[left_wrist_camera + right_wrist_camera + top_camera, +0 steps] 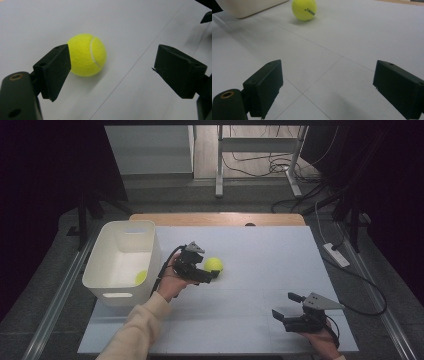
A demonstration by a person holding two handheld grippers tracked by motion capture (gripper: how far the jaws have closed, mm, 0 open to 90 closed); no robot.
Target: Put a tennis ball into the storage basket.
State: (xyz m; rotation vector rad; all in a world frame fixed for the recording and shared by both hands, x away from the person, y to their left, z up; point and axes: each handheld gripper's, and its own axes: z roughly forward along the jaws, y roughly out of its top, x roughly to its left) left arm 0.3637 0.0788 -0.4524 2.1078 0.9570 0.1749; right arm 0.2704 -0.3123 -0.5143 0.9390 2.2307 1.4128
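While your left gripper (212,273) stood spread beside the ball (213,265), you needed to centre it between the pads before squeezing; your right gripper (286,308) rested spread.

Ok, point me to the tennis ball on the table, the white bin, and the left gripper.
tennis ball (86,55), left gripper view, on its yellow felt beside the white seam.
white bin (102,282), high view, on its near front wall.
left gripper (111,68), left gripper view, midway between its open fingertips.
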